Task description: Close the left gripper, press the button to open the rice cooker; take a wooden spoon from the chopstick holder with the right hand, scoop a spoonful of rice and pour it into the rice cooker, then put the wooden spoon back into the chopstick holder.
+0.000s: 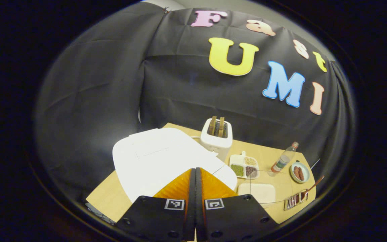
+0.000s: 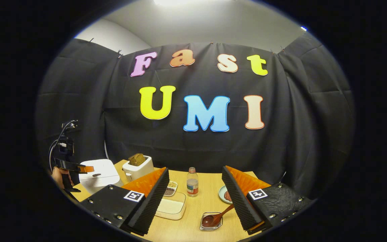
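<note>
In the left gripper view the left gripper (image 1: pixel 195 178) is clenched tight just above the lid of the rice cooker (image 1: pixel 160 161), which looks not yet opened, while in the right gripper view the right gripper (image 2: pixel 195 196) hangs spread and empty above the wooden spoon (image 2: pixel 217 217), so basically everything's left to do.

White rice cooker (image 2: pixel 99 174), lid shut, at the surface's left edge. Wooden spoon (image 2: pixel 215 217) leans tilted in the clear chopstick holder (image 2: pixel 211 222) near the front edge, handle up to the right. White tray of rice (image 2: pixel 171 205) just left of the holder.
</note>
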The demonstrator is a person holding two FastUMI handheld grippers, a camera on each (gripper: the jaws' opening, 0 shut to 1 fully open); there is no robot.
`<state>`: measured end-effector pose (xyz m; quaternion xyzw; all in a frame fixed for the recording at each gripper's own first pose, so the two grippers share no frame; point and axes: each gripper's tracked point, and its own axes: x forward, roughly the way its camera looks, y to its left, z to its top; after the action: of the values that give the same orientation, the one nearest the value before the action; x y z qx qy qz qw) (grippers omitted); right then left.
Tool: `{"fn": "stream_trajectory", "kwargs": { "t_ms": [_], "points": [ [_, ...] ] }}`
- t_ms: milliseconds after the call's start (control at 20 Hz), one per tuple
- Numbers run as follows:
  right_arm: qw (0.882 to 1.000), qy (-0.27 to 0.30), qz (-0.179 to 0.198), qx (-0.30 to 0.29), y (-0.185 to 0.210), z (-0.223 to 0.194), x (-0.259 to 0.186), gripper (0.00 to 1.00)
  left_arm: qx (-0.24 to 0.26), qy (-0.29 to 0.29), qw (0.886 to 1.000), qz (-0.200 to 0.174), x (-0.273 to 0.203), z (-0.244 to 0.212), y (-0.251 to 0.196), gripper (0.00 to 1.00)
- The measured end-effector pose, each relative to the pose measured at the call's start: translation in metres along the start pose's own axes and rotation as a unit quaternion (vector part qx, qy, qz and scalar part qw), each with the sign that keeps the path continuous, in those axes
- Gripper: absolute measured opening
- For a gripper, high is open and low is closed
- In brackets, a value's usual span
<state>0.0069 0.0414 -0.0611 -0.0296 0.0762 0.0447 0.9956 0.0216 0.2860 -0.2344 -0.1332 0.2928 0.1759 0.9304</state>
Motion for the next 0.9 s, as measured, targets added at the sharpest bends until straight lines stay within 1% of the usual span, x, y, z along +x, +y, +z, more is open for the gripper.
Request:
{"fn": "stream_trajectory", "kwargs": {
  "t_ms": [250,300,350,400,450,500,600,650,750,800,900],
  "points": [
    [1.0,0.009,-0.012,0.004,-0.008,-0.005,0.001,0.97,0.01,0.063,0.998,-0.003,0.023,-0.027,0.006,0.09],
    [1.0,0.01,-0.014,0.005,-0.009,-0.005,0.002,0.97,0.018,0.053,0.998,-0.001,0.022,-0.021,0.007,0.08],
    [1.0,0.011,-0.016,0.007,-0.01,-0.005,0.002,0.97,0.019,0.07,0.997,0.002,0.024,-0.024,0.008,0.09],
    [1.0,0.011,-0.015,0.008,-0.01,-0.005,0.003,0.92,0.021,0.082,0.996,0.004,0.02,-0.028,0.008,0.08],
    [1.0,0.012,-0.013,0.011,-0.009,-0.006,0.003,0.97,0.025,0.088,0.996,0.008,0.021,-0.028,0.008,0.11],
    [1.0,0.012,-0.011,0.013,-0.008,-0.006,0.003,0.97,0.032,0.099,0.995,0.01,0.02,-0.03,0.008,0.09],
    [1.0,0.008,-0.006,0.018,-0.005,-0.003,0.002,0.97,0.035,0.096,0.995,0.009,0.021,-0.027,0.008,0.11],
    [1.0,0.006,-0.003,0.018,-0.004,-0.003,0.001,0.97,0.025,0.091,0.996,0.008,0.019,-0.022,0.008,0.09],
    [1.0,0.004,-0.002,0.014,-0.006,-0.002,-0.001,0.97,0.01,0.073,0.997,0.025,0.014,-0.014,0.015,0.09],
    [1.0,0.002,-0.002,0.015,-0.008,0.0,-0.002,0.97,0.008,0.059,0.998,0.035,0.011,-0.008,0.018,0.09],
    [1.0,0.002,-0.003,0.017,-0.011,-0.001,-0.004,0.97,0.014,0.031,0.999,0.04,0.008,0.007,0.022,0.09]
  ]
}}
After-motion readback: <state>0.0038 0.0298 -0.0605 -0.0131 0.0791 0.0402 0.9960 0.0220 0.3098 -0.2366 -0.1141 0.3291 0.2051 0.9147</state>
